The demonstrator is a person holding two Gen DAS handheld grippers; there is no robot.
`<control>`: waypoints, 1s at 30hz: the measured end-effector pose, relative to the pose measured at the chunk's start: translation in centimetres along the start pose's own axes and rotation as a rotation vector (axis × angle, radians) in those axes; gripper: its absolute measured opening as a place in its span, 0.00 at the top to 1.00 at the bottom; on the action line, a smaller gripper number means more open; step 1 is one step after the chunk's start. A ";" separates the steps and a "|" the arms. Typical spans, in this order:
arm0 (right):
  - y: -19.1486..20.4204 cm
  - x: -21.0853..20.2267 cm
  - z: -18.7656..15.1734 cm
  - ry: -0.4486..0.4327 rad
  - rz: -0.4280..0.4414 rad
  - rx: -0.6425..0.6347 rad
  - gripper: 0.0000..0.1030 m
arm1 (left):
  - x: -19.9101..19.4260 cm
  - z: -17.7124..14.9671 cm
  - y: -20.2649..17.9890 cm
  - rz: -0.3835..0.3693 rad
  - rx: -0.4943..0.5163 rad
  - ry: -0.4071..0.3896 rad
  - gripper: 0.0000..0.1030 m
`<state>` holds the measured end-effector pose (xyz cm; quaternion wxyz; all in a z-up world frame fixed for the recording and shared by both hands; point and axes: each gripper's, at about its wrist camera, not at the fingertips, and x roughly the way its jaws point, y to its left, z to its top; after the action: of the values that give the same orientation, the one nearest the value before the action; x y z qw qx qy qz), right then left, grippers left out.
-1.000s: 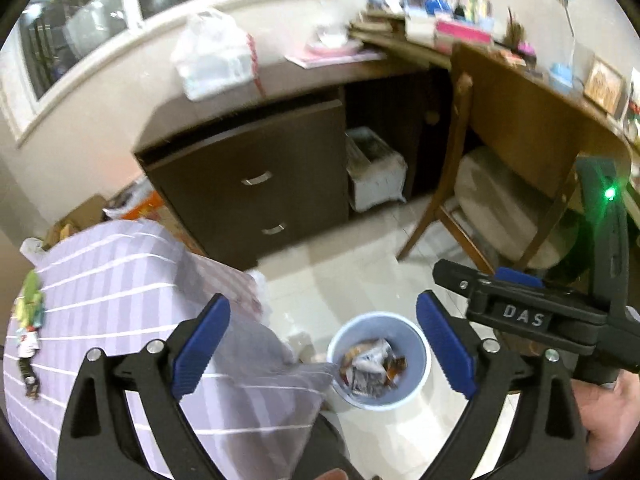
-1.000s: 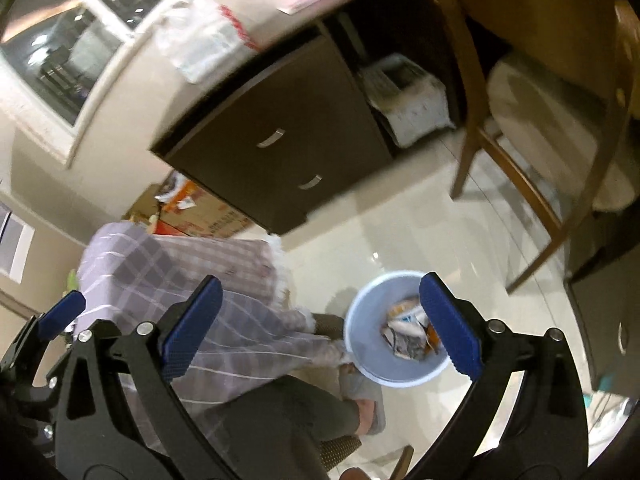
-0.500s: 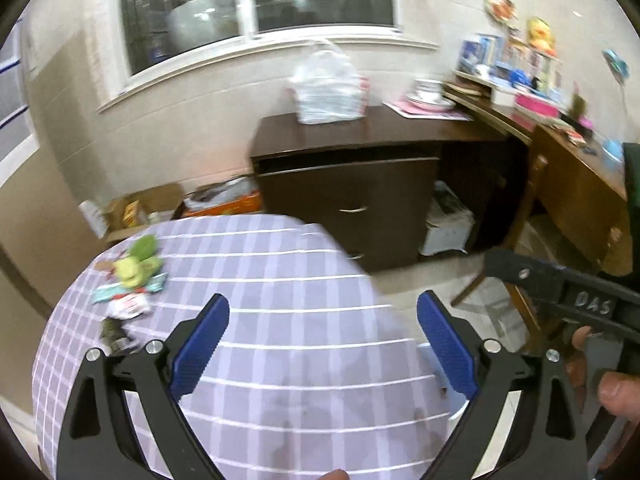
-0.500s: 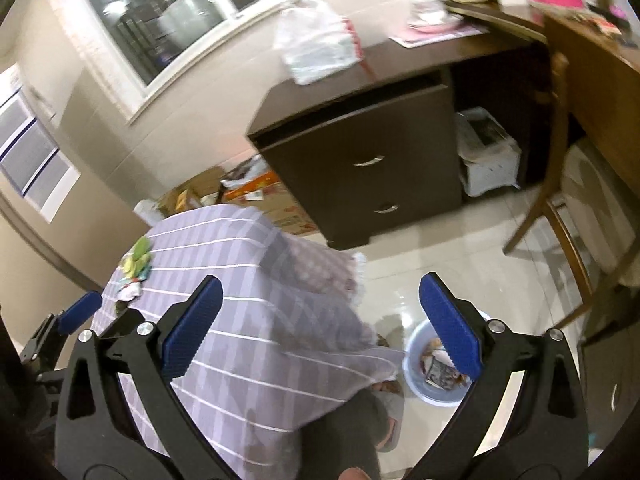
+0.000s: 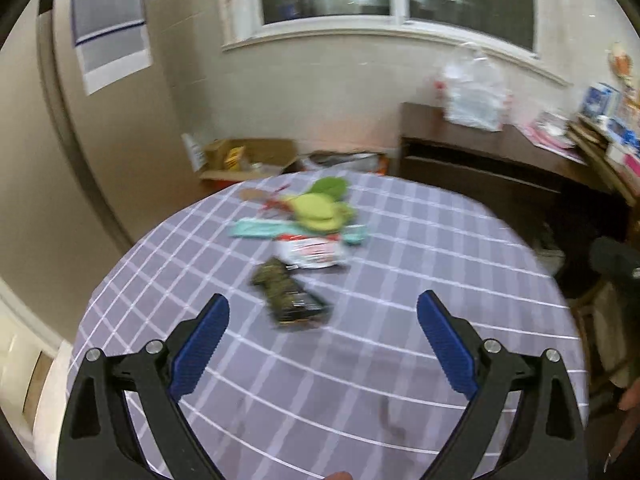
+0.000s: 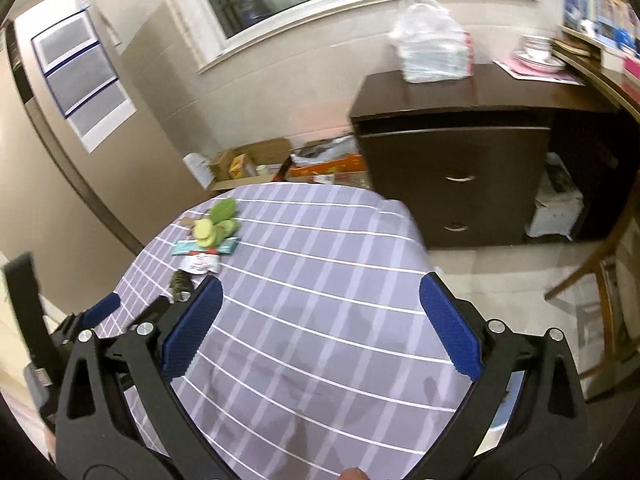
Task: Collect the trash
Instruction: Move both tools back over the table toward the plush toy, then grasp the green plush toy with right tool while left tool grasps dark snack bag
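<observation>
Dark wrapper (image 5: 290, 299): on checked tablecloth (image 5: 400, 280), just ahead of left gripper (image 5: 322, 316), long axis running away toward white packet (image 5: 314, 253); left nearer than right gripper (image 6: 320, 322); both jaws wide, empty.

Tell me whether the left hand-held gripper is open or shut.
Open. The left hand-held gripper has its blue pads spread wide, nothing between them, above the dark wrapper.

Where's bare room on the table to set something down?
Free: the checked cloth right of the litter, out to the rim by the dark cabinet, and the near strip under both open hand-held grippers. Crowded: far-left, from green toy to dark wrapper.
</observation>
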<state>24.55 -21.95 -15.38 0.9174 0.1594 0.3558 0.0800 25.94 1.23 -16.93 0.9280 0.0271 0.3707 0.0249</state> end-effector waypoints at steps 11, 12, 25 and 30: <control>6.4 8.8 0.9 0.107 0.027 -0.155 0.06 | 8.4 -1.4 5.3 0.089 -0.124 0.166 0.09; 6.7 9.4 1.0 0.114 0.030 -0.158 0.06 | 8.5 -1.1 5.5 0.087 -0.130 0.158 0.09; 7.8 12.3 1.4 0.141 0.047 -0.155 0.06 | 8.5 -0.9 5.3 -0.033 -0.061 0.133 0.87; 9.5 13.0 0.8 0.159 0.046 -0.204 0.06 | 7.5 -2.2 7.4 -0.061 -0.108 0.136 1.00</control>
<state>34.31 -9.88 -19.64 0.8956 0.0664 0.4137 0.1494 29.62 9.22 -23.14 0.9012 -0.0362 0.4316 0.0186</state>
